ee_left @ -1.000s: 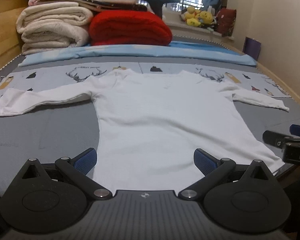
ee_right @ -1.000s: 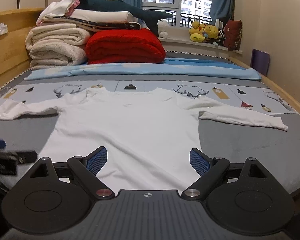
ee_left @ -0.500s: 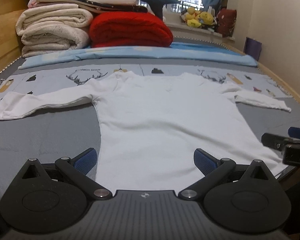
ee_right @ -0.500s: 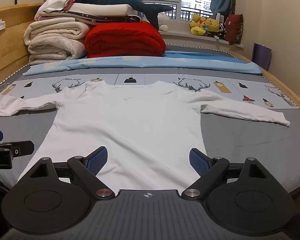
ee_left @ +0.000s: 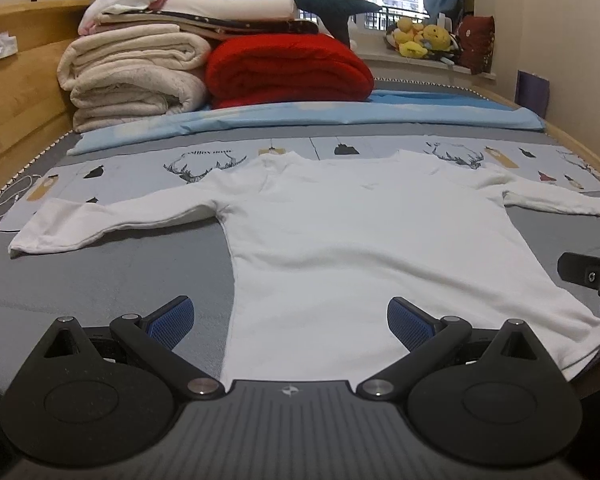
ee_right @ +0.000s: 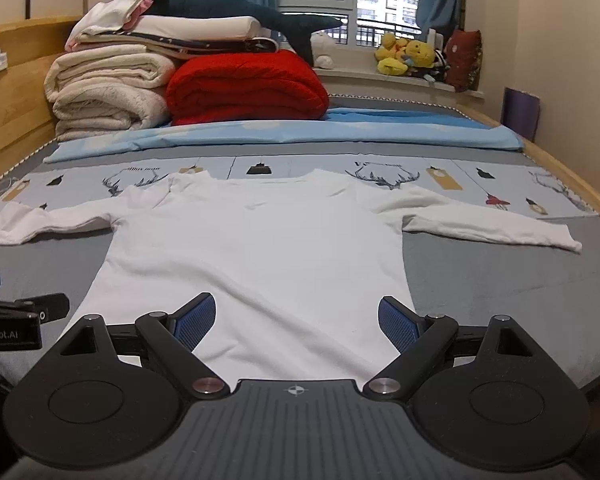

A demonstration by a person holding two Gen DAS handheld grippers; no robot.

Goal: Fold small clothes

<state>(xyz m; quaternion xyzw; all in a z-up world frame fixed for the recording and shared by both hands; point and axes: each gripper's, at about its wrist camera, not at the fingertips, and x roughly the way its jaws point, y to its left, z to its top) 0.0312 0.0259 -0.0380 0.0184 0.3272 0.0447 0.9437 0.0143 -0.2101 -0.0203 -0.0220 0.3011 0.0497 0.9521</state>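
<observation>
A small white long-sleeved shirt (ee_left: 352, 236) lies flat on the bed, sleeves spread out to both sides, hem toward me; it also shows in the right wrist view (ee_right: 260, 248). My left gripper (ee_left: 290, 320) is open and empty above the hem's left part. My right gripper (ee_right: 296, 318) is open and empty above the hem's middle. The right gripper's side shows at the right edge of the left wrist view (ee_left: 592, 276). The left gripper's side shows at the left edge of the right wrist view (ee_right: 16, 320).
Folded cream blankets (ee_left: 132, 80) and a red blanket (ee_left: 288, 68) are stacked at the bed's far end, with a blue sheet (ee_left: 300, 120) in front. A wooden headboard (ee_left: 16, 92) runs along the left. Plush toys (ee_right: 408, 54) sit on the windowsill.
Both grippers have risen slightly and pulled back, so the shirt sits a little lower and farther in both views. The shirt itself has not moved. Both stay open.
</observation>
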